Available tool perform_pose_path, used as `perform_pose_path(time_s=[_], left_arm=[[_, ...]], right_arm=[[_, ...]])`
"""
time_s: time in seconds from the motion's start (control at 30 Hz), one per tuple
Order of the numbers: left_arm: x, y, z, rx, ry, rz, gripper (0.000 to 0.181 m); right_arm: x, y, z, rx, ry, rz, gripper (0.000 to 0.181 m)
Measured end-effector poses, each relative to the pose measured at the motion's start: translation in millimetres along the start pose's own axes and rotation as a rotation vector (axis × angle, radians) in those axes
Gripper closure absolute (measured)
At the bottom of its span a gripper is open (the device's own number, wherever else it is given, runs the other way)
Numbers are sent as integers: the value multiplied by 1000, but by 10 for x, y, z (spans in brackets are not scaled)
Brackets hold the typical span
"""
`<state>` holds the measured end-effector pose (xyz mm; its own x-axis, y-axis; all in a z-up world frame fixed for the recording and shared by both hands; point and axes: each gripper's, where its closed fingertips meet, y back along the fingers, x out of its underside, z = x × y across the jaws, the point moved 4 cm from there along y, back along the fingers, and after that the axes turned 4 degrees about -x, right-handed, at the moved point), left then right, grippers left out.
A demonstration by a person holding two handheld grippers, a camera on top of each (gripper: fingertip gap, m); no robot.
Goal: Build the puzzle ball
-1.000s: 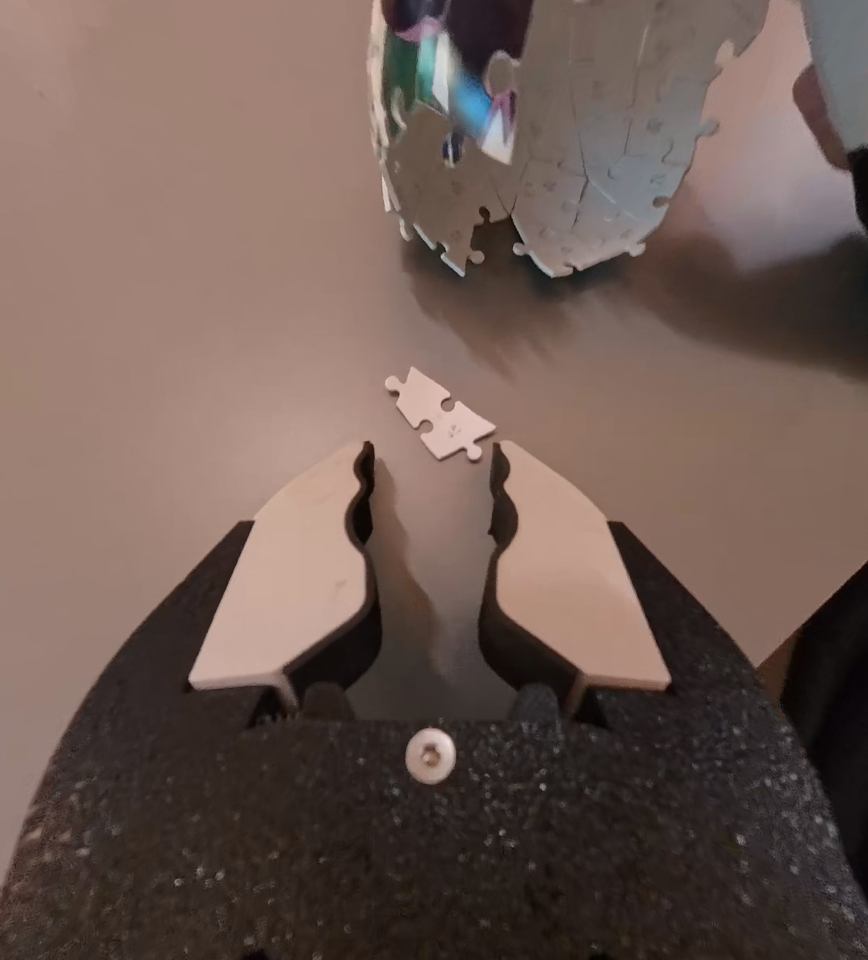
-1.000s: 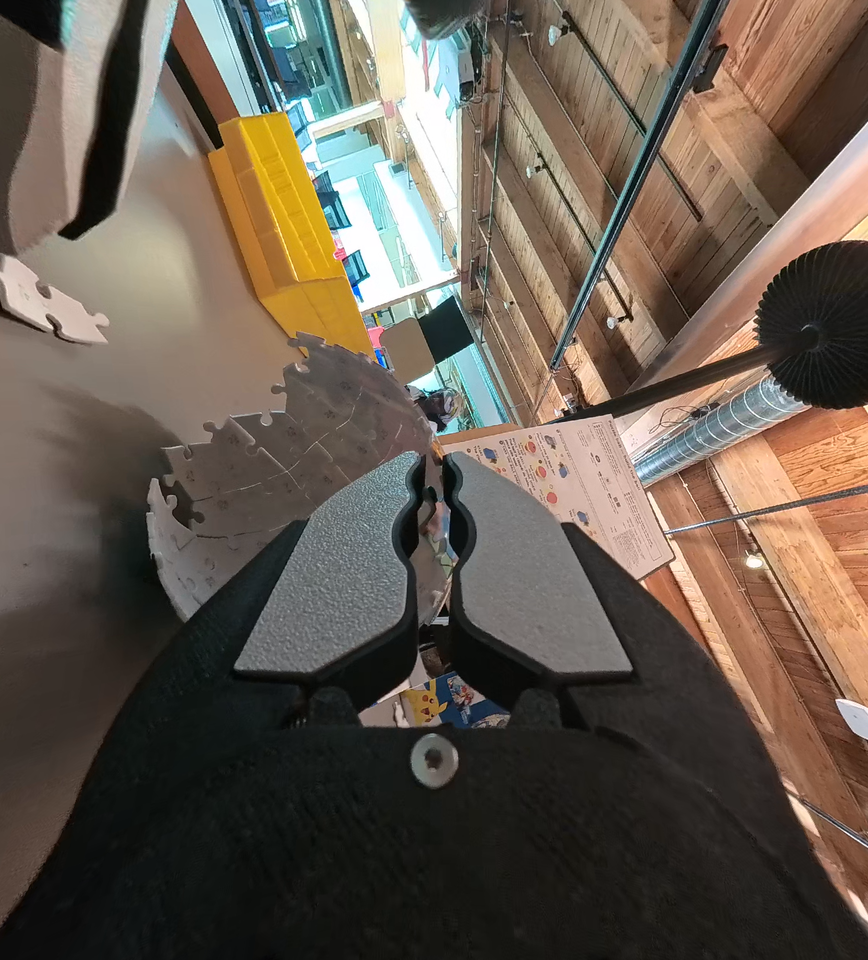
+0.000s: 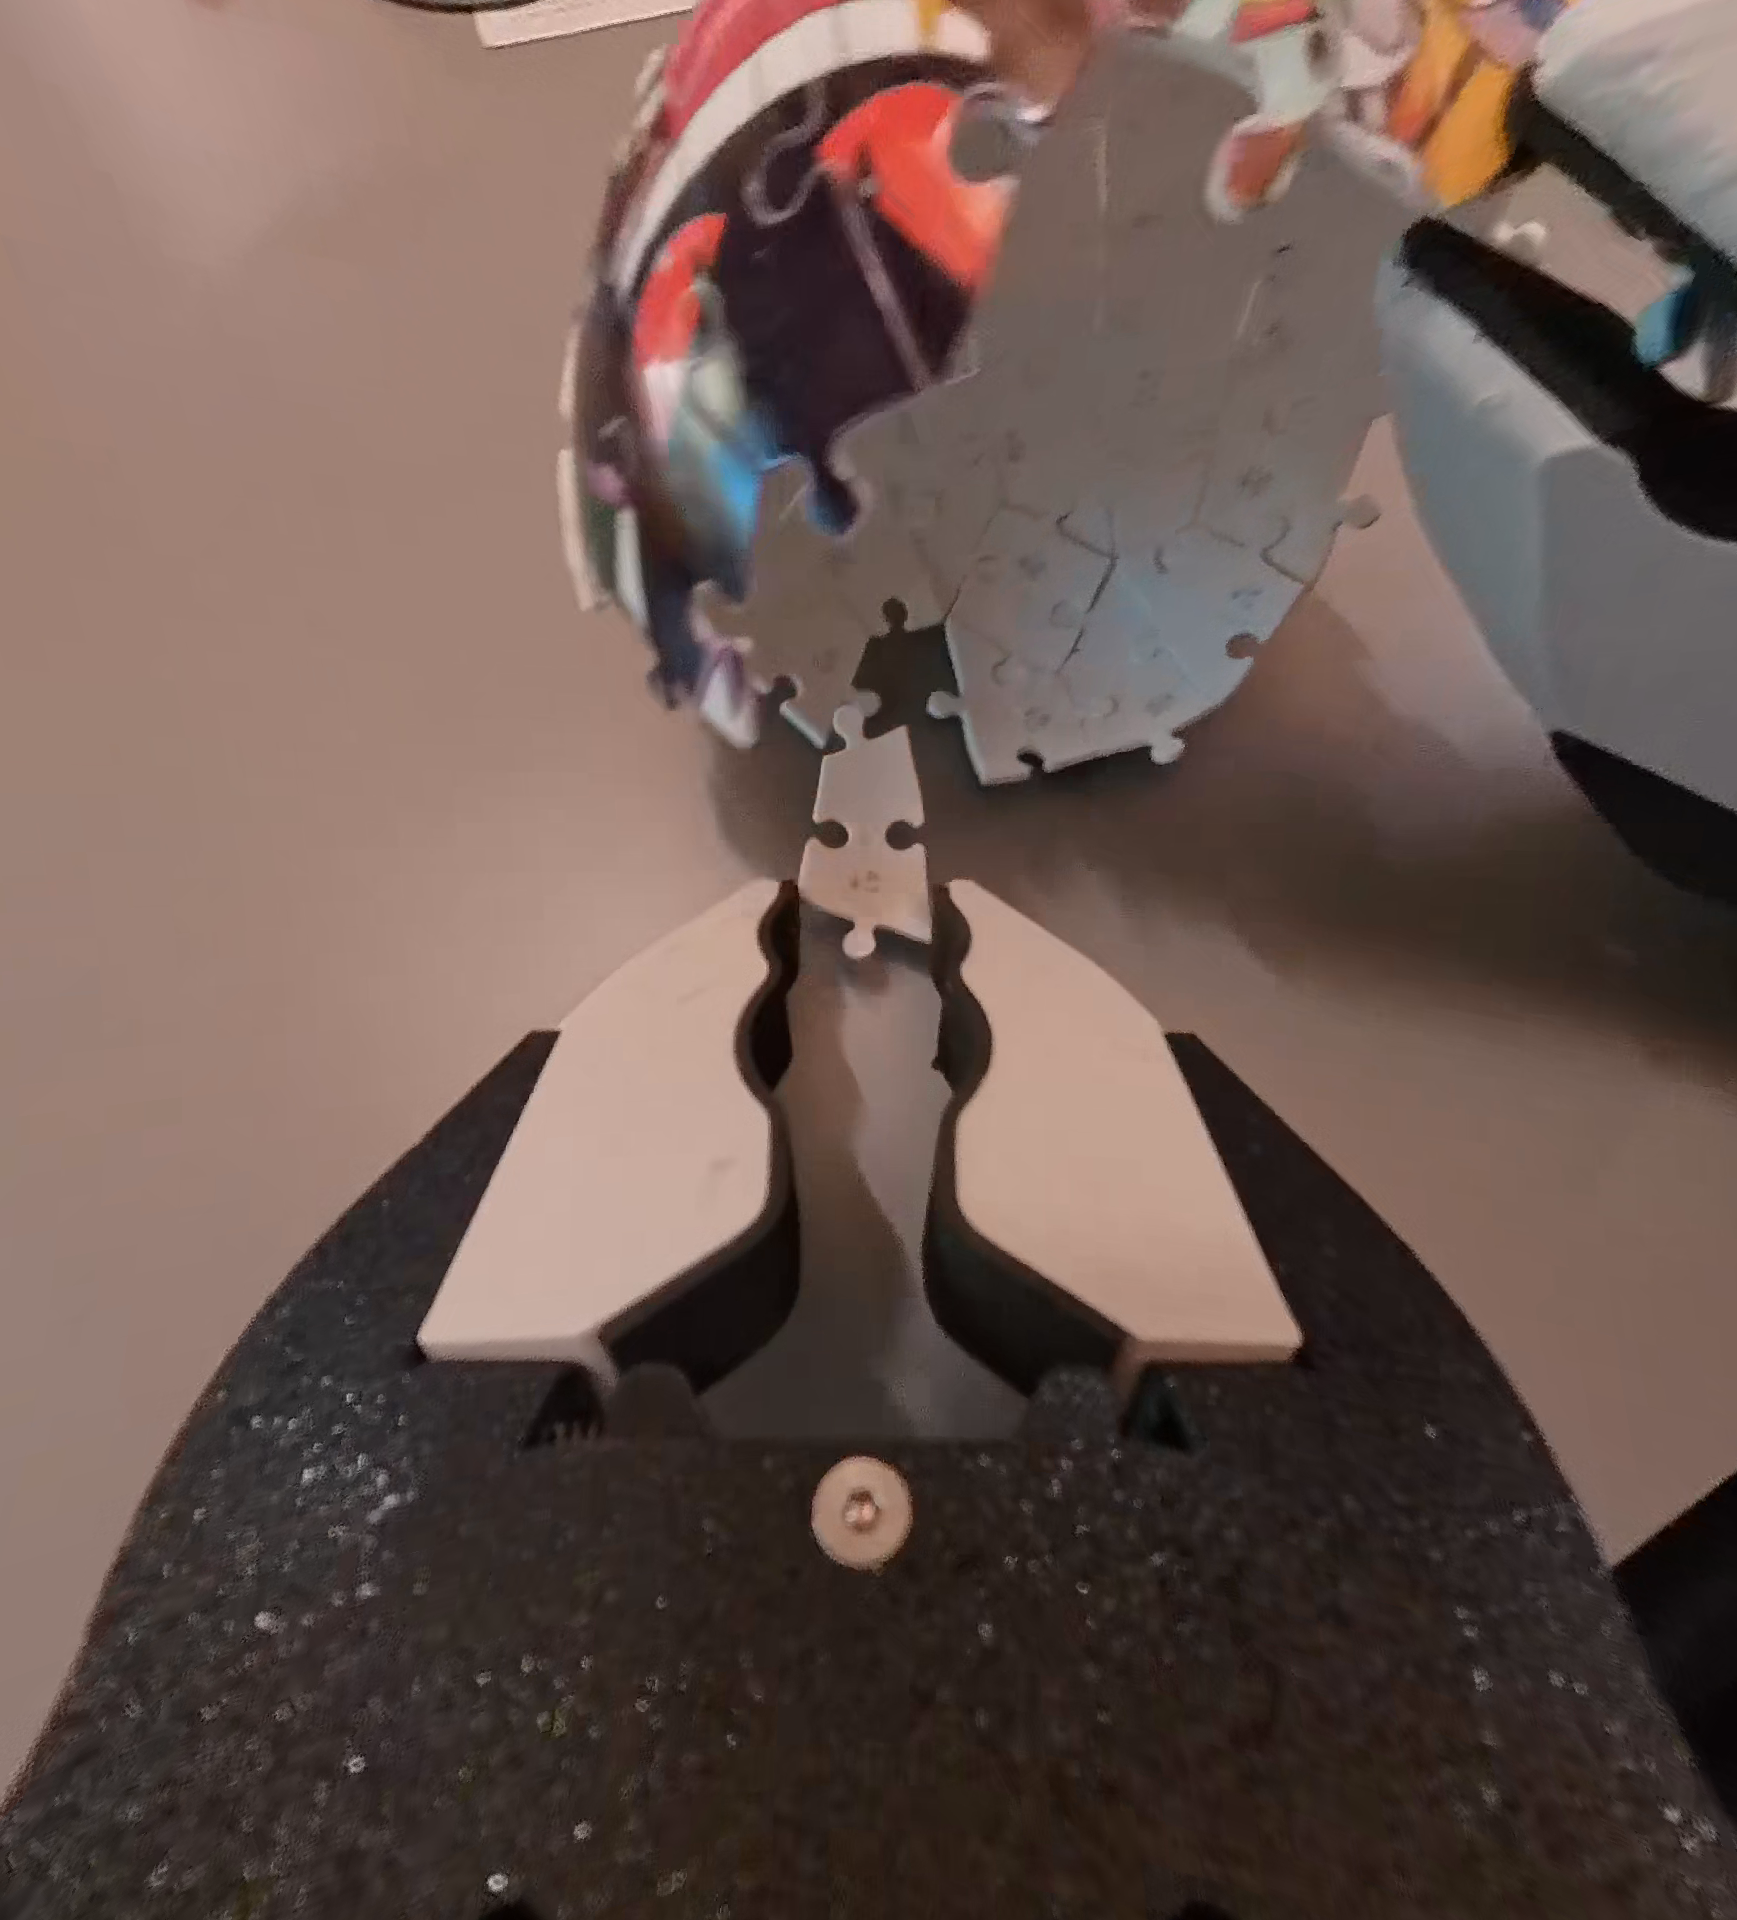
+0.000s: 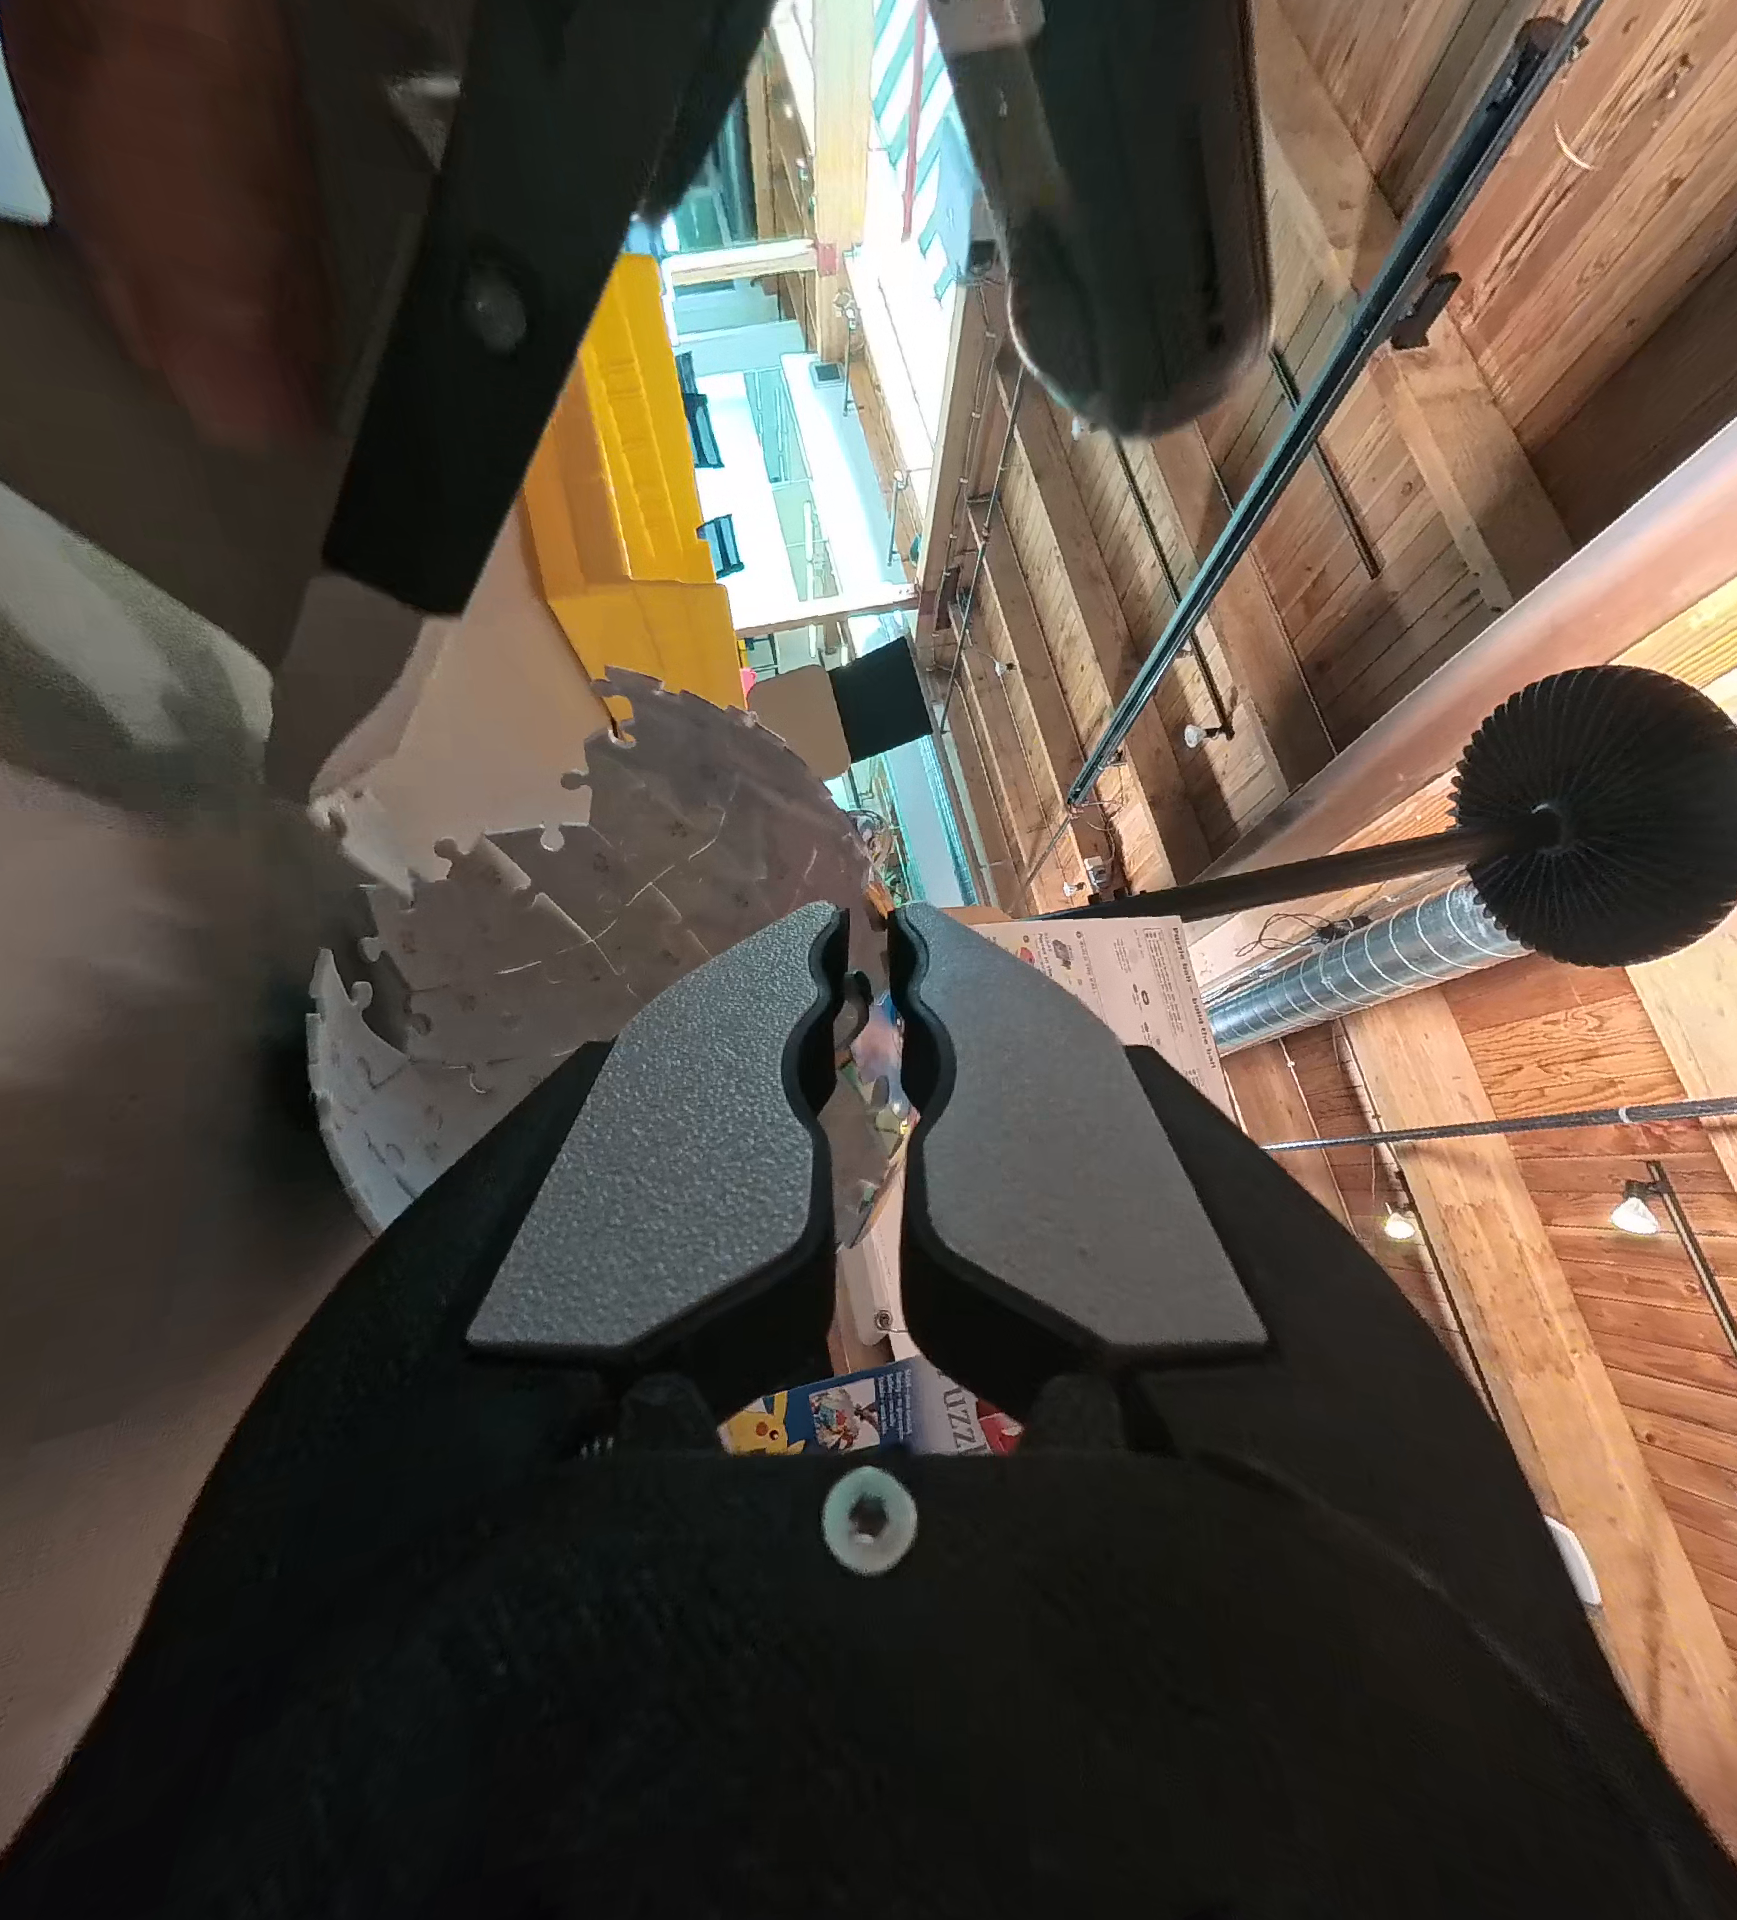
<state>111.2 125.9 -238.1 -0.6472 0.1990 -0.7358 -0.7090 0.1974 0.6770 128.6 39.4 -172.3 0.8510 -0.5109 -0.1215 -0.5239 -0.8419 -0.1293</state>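
Left gripper pinches the joined piece pair; right gripper clamps the ball shell. Align its tab with the gap, then press gently.

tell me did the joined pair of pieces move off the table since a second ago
Yes. The joined pair now sits pinched in the left gripper, raised off the table and up toward the gap in the puzzle ball.

My left wrist camera sat behind my left claw, looking down and forward across the table, very near the half-built puzzle ball. My right wrist camera sat behind my right claw, rolled sideways, facing the wooden ceiling. Both views shared the puzzle ball at close range.
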Motion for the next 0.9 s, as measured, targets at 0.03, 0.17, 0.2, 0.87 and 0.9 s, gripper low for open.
perform_pose_path(time_s=[0.03,0.17,0.2,0.87,0.9], left_arm=[[-22,-33,-35,-2,-13,-2,158],[-89,-147,-105,-56,-82,-1,158],[-114,-164,-110,-74,-100,-7,158],[-218,-278,-151,-89,-157,-15,157],[-219,-277,-145,-92,-153,-16,155]], right_arm=[[1,0,-1,0,-4,0,174],[18,2,-9,4,-25,2,174],[20,2,-10,5,-27,2,174],[62,5,-7,3,-75,2,174],[63,5,-6,3,-77,2,174]])
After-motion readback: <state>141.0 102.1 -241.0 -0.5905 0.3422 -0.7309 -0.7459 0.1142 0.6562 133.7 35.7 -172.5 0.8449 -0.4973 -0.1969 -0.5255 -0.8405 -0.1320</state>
